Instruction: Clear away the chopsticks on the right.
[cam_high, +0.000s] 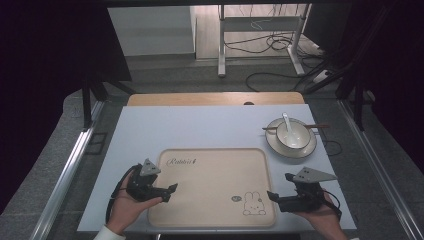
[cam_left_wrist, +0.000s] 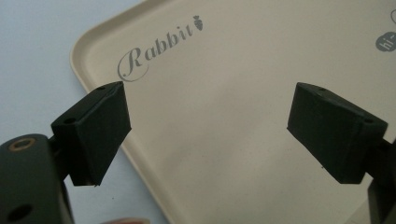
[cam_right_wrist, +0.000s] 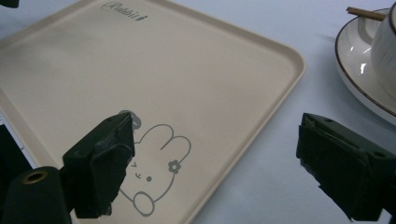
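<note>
The beige rabbit tray (cam_high: 215, 185) is lying between the released left gripper (cam_high: 172, 189) and right gripper (cam_high: 271, 195); the high view is showing chopsticks (cam_high: 296, 127) resting across the bowl (cam_high: 293, 135).

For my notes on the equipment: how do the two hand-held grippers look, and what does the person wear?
Both the left gripper and the right gripper are black with blocky black jaws, a grey three-cornered plate on top and a trailing black cable. A white cuff shows at the left wrist.

Light falls evenly and softly on the pale blue-white desk (cam_high: 210, 125) at the high view's centre, while its upper left and right corners sink into near-black. Both gripper views are dim and slightly soft; a small glare spot marks the glossy white ceramic saucer (cam_right_wrist: 359, 70).
</note>
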